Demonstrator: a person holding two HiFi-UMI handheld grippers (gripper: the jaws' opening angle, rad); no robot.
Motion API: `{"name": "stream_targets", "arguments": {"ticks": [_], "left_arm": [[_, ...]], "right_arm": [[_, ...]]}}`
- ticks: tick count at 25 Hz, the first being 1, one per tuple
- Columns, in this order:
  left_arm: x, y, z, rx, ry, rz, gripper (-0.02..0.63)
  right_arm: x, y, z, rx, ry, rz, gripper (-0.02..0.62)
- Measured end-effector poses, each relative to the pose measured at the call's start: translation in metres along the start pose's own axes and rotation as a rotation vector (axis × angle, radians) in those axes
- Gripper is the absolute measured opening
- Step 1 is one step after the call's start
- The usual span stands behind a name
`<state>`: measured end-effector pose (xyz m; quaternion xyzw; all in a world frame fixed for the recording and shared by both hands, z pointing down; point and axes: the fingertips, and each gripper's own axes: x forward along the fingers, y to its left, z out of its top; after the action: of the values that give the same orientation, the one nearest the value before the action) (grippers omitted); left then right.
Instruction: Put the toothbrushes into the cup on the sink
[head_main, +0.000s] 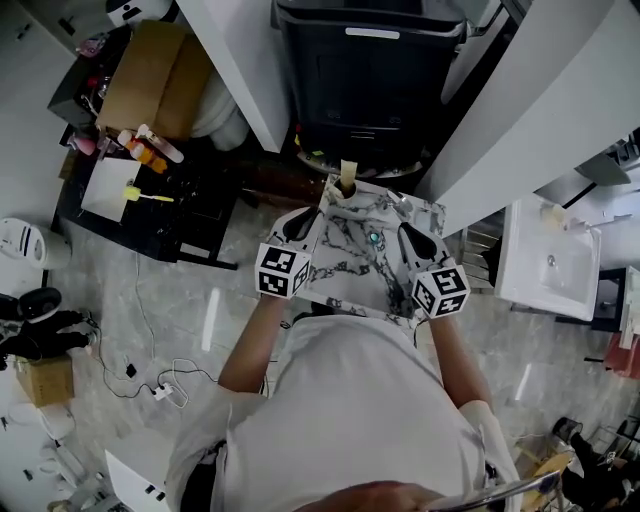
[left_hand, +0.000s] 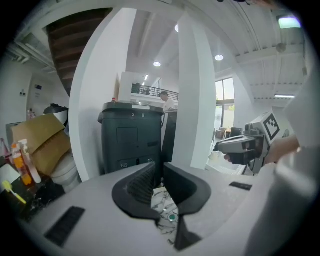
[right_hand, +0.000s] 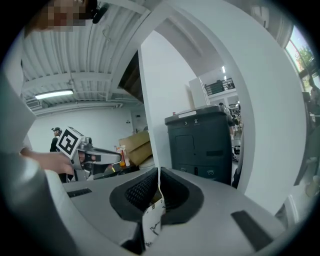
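A small marble-patterned sink top (head_main: 345, 268) lies right below me, with a green drain (head_main: 374, 238) in its middle. A beige cup (head_main: 348, 177) stands at its far edge. I cannot make out a toothbrush on the marble or between any jaws. My left gripper (head_main: 303, 218) hovers over the sink's left side; its jaws stand a narrow slit apart with nothing between them (left_hand: 161, 171), and marble shows below. My right gripper (head_main: 408, 232) hangs over the right side, shut and empty (right_hand: 158, 175).
A big dark bin (head_main: 370, 70) stands just beyond the sink between white pillars. To the left, a black table carries bottles (head_main: 150, 150), a white sheet and a yellow brush-like thing (head_main: 148, 197). A white basin (head_main: 550, 262) sits at the right. Cables lie on the floor at the left.
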<state>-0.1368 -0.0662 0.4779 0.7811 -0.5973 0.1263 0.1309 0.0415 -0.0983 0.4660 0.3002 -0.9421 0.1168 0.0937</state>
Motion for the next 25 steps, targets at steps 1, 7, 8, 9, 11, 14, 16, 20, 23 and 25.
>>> {"name": "stream_targets", "arguments": {"ticks": [1,7,8,9,11,14,16,20,23,25], "left_arm": [[-0.005,-0.002,0.001,-0.001,-0.004,-0.001,0.051],[-0.030,-0.011,0.009,0.000,-0.044,0.008,0.018],[-0.034,-0.012,0.010,-0.001,-0.050,0.008,0.015],[-0.037,-0.012,0.011,-0.002,-0.055,0.007,0.012],[-0.043,-0.014,0.013,-0.003,-0.065,-0.001,0.009],[-0.050,-0.017,0.013,-0.006,-0.076,-0.013,0.008],[-0.053,-0.019,0.014,-0.011,-0.081,-0.014,0.008],[-0.057,-0.014,0.016,-0.016,-0.085,0.002,0.008],[-0.057,-0.009,0.016,-0.019,-0.080,0.010,0.008],[-0.057,-0.008,0.016,-0.019,-0.080,0.008,0.008]], "right_arm": [[-0.002,0.003,0.003,-0.003,-0.004,0.007,0.040],[-0.017,0.009,0.013,-0.023,-0.016,0.031,0.040],[-0.019,0.009,0.015,-0.026,-0.020,0.030,0.040],[-0.021,0.010,0.016,-0.030,-0.025,0.029,0.040],[-0.023,0.011,0.018,-0.033,-0.036,0.030,0.040],[-0.024,0.015,0.021,-0.028,-0.055,0.039,0.038],[-0.026,0.016,0.024,-0.025,-0.063,0.041,0.037],[-0.026,0.018,0.030,-0.013,-0.079,0.038,0.037],[-0.024,0.017,0.031,-0.007,-0.079,0.036,0.037],[-0.023,0.016,0.030,-0.003,-0.075,0.035,0.037]]}}
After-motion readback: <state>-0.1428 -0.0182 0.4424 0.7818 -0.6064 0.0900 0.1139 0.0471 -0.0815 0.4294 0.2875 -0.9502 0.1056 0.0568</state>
